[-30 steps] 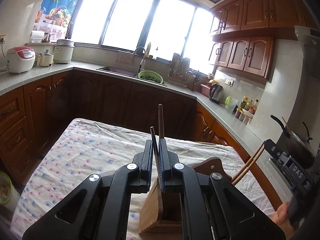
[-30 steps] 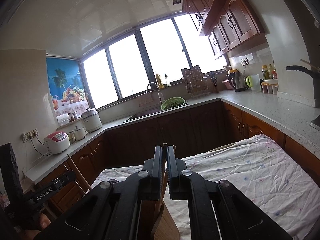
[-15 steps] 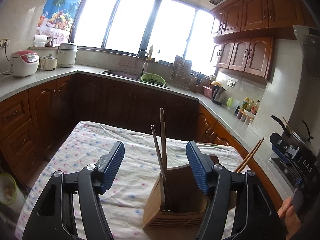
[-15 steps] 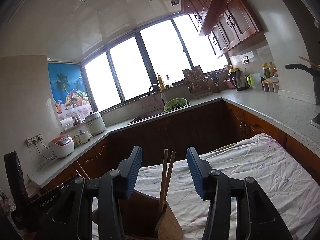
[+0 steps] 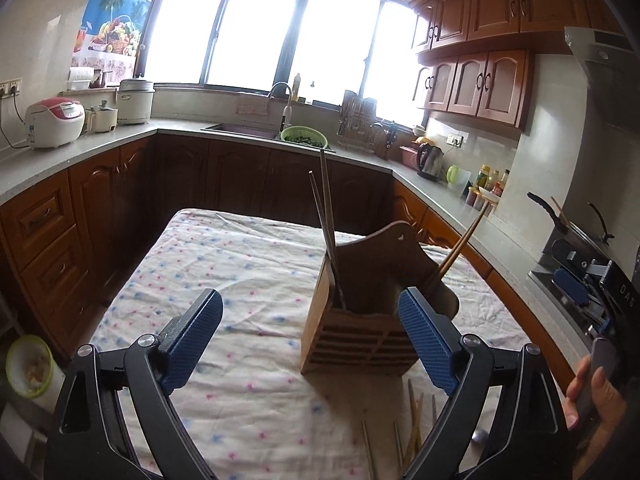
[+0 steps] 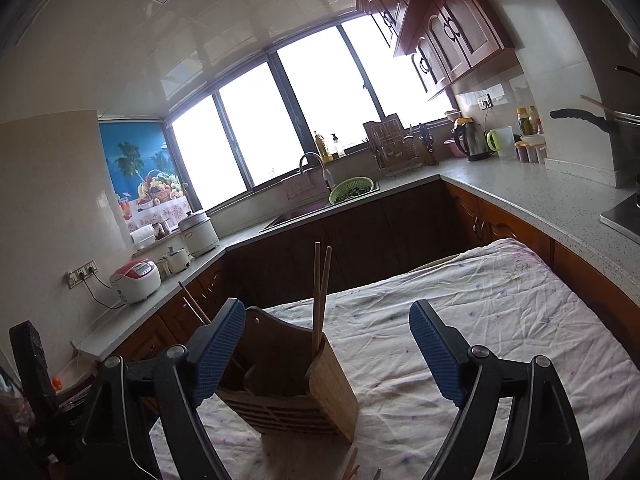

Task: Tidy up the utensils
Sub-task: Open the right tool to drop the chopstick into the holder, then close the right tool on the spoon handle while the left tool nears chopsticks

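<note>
Two pairs of chopsticks are seen standing in the wooden utensil holder (image 5: pixel 360 320): a dark pair (image 5: pixel 326 216) upright at its near-left corner and a lighter pair (image 5: pixel 460 246) leaning out at the right. The holder is set on the dotted tablecloth (image 5: pixel 224 272), and more loose chopsticks (image 5: pixel 412 424) are lying flat on the cloth just in front of it. A depositing step is judged complete, with the gathering of the loose pieces next; for that, a gripper would need to be lowered and its fingers aligned across one thin stick.

The left gripper (image 5: pixel 310 338) is held with its fingers wide apart and nothing between them; the holder lies just ahead, towards the right finger (image 5: pixel 430 340). The right gripper (image 6: pixel 328 354) is likewise spread and empty, with the holder beside its left finger (image 6: pixel 218 352) and the light pair (image 6: pixel 321 292) rising between the two pads. Beyond the table, a green colander (image 5: pixel 303 136) and a rice cooker (image 5: pixel 54 122) are seen on the counter
</note>
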Demonstrator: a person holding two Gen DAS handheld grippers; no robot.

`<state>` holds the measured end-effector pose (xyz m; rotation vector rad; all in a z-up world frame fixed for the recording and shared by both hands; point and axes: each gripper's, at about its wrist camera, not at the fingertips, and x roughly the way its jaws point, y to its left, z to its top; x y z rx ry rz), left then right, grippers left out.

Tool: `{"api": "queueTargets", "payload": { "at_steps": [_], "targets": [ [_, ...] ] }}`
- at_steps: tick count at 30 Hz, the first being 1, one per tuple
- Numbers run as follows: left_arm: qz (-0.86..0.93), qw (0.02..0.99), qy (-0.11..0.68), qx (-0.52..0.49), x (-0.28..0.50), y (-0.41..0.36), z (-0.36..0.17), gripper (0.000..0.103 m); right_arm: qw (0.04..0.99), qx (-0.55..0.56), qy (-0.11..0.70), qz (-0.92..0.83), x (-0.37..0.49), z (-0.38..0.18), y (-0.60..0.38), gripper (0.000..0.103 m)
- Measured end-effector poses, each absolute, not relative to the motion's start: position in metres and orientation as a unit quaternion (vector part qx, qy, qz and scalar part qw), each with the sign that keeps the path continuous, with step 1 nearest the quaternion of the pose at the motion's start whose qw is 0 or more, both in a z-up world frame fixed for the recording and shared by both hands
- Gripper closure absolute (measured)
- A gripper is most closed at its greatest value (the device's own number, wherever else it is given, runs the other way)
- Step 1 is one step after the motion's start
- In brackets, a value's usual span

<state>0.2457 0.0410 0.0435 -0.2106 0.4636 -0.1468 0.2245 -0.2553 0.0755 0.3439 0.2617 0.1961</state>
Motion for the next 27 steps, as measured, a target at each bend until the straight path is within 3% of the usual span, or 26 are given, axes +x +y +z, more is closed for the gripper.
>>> {"api": "queueTargets", "payload": {
  "at_steps": [27],
  "targets": [
    [-0.093, 0.947, 0.294, -0.095, 0.151, 0.033, -0.013, 0.011, 0.966, 0.139, 0.206, 0.075, 0.106, 0.008, -0.260, 0.010]
  ]
}}
